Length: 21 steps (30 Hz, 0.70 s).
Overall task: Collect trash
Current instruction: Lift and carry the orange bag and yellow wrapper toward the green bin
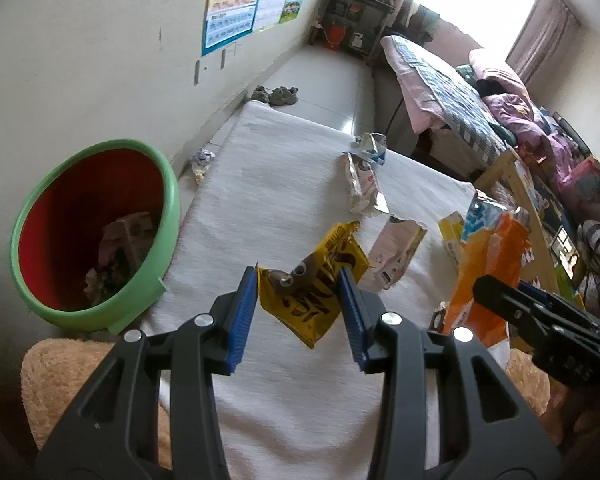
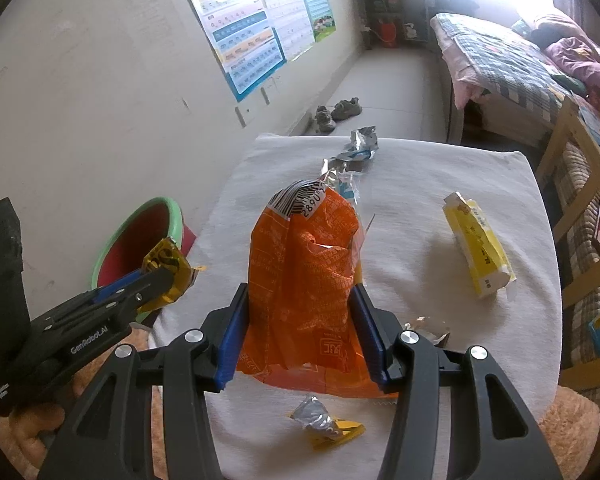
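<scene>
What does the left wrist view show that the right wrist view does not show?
Only the left wrist view shows the trash inside the green bin and a crumpled paper on the floor. Only the right wrist view shows a small silver and yellow wrapper. Both show the yellow wrapper in the left gripper and the orange bag in the right gripper.

Yellow wrapper (image 1: 316, 280): glossy crinkled plastic film. Orange bag (image 2: 304, 280): shiny plastic, creased. Table (image 1: 276, 184) w/ matt white cloth, slightly rough weave. Bin (image 1: 168, 216): smooth plastic, green outside, red inside. Both claws: matt black plastic, ribbed blue pads (image 1: 242, 316), shiny metal rivets.
</scene>
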### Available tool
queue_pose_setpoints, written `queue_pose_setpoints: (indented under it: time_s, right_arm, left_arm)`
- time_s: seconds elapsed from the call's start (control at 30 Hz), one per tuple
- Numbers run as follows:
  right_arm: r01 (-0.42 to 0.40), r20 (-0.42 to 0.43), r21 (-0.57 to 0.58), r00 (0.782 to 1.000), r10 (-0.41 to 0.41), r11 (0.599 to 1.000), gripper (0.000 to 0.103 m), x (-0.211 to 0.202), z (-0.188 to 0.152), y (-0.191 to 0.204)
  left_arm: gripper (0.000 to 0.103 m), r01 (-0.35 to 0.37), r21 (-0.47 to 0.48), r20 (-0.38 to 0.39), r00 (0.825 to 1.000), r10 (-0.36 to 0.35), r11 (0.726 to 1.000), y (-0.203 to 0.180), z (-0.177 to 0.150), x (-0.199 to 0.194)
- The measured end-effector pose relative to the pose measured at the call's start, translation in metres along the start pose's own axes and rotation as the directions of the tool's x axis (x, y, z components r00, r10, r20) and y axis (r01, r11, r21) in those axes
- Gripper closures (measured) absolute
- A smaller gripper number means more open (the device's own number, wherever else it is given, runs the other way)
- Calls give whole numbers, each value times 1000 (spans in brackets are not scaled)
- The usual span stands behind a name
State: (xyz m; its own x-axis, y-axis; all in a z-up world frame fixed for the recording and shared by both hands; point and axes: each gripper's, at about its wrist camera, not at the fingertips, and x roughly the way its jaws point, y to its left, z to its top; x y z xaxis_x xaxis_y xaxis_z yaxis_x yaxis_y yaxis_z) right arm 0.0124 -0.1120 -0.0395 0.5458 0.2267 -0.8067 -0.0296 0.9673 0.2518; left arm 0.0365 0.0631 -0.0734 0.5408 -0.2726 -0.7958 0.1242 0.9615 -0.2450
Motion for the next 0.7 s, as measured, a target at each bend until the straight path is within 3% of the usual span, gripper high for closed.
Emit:
queue_pose_setpoints:
  time_s: [0.7]
  right_arm:
    - [-41, 16, -137, 999, 44, 990, 54, -4, 7, 64]
  left_arm:
    - [64, -29, -109, 56, 998, 35, 994, 47, 3, -18]
